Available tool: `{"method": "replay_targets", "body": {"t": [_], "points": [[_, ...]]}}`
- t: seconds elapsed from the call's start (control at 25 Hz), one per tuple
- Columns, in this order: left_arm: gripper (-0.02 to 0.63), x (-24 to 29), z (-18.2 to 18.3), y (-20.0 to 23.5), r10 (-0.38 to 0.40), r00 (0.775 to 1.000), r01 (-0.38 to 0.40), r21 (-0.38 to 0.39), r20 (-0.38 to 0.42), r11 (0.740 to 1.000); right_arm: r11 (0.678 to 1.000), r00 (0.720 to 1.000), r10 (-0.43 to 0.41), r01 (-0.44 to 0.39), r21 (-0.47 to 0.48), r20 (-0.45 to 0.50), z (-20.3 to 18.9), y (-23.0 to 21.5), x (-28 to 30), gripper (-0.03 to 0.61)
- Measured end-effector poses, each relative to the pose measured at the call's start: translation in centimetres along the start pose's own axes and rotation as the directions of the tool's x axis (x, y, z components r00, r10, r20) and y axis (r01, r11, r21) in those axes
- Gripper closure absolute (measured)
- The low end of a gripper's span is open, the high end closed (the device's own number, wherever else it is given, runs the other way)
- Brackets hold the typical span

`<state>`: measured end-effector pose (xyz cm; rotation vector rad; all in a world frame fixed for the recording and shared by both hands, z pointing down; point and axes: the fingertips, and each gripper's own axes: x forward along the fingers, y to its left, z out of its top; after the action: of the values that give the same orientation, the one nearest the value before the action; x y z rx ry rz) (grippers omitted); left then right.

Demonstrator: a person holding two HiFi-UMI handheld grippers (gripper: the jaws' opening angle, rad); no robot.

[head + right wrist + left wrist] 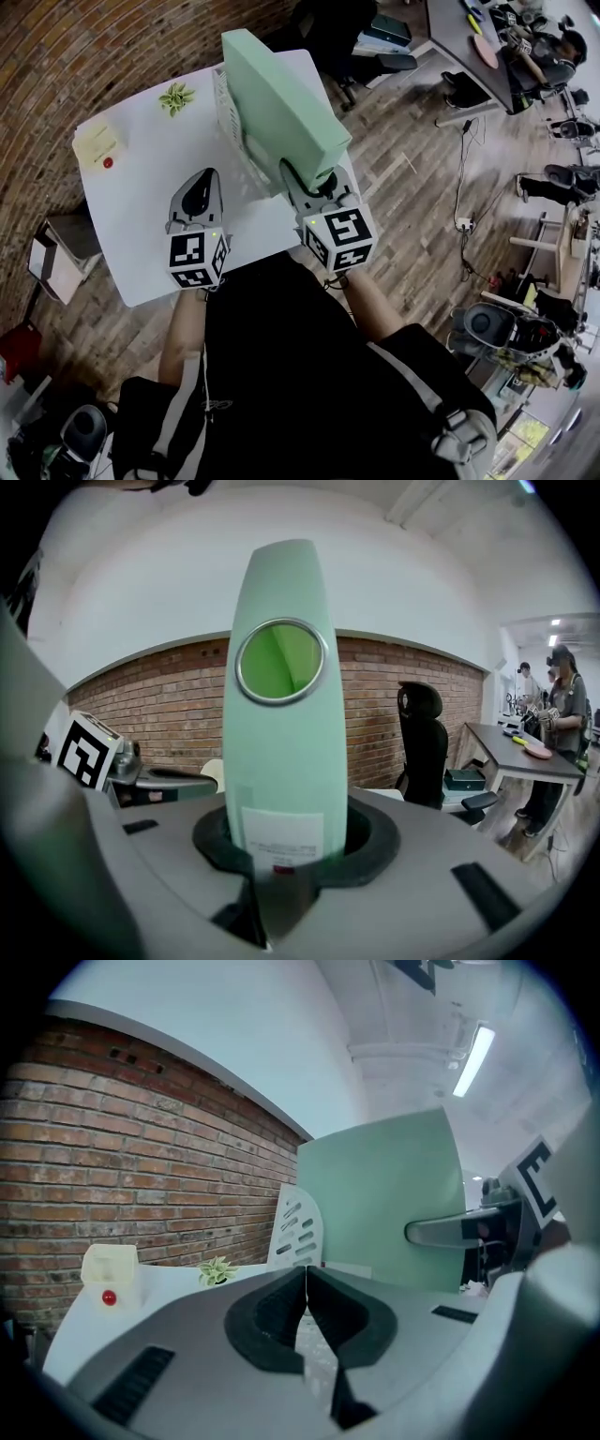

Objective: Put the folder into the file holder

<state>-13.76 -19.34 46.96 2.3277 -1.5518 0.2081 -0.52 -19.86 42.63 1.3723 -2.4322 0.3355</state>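
Note:
A pale green box folder (281,112) stands tilted above the far part of the white table (141,234), its spine with a round finger hole facing my right gripper (286,841). That gripper (302,183) is shut on the folder's (281,761) lower spine end. Just behind the folder's left side stands the white slotted file holder (225,103), mostly hidden; its curved side (298,1227) shows in the left gripper view beside the folder (384,1213). My left gripper (201,183) hovers over the table near its front edge, shut and empty (306,1274).
A small potted plant (176,97) and a cream box with a red button (98,145) sit at the table's far left. Brick wall runs behind. A black office chair (366,47) stands to the right; people work at a desk (469,37) beyond.

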Motion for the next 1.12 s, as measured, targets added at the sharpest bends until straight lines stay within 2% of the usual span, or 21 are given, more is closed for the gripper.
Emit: {"method": "replay_targets", "body": {"t": [0.16,0.28,0.44,0.6,0.88,1.12], "points": [[0.591,-0.5,0.1,0.4,0.039,0.999,-0.039,0.001,0.004,0.999,0.999,0.992,-0.004,-0.002,0.043,0.129,0.9,-0.9,-1.4,0.439],[0.591,-0.7,0.2,0.1,0.058,0.998,-0.058,0.006,0.005,0.998,0.997,0.968,-0.014,-0.005,0.077,0.251,1.9,-2.0,-2.3,0.439],[0.591,-0.7,0.0,-0.3,0.066,0.998,-0.066,0.025,-0.002,0.998,0.996,0.938,-0.007,-0.024,0.086,0.345,2.8,-2.3,-2.3,0.440],[0.591,-0.7,-0.1,-0.5,0.083,0.996,-0.083,0.040,-0.014,0.996,0.995,0.921,0.014,-0.050,0.082,0.389,3.1,-2.2,-1.8,0.440],[0.591,-0.9,-1.0,-1.1,0.099,0.994,-0.095,0.068,-0.046,0.993,0.990,0.891,-0.001,-0.063,0.126,0.454,2.6,-3.6,-0.9,0.443],[0.591,-0.7,-1.8,-0.6,0.106,0.992,-0.102,0.066,-0.065,0.993,0.993,0.907,0.015,-0.062,0.099,0.421,1.9,-3.1,1.2,0.439]]}}
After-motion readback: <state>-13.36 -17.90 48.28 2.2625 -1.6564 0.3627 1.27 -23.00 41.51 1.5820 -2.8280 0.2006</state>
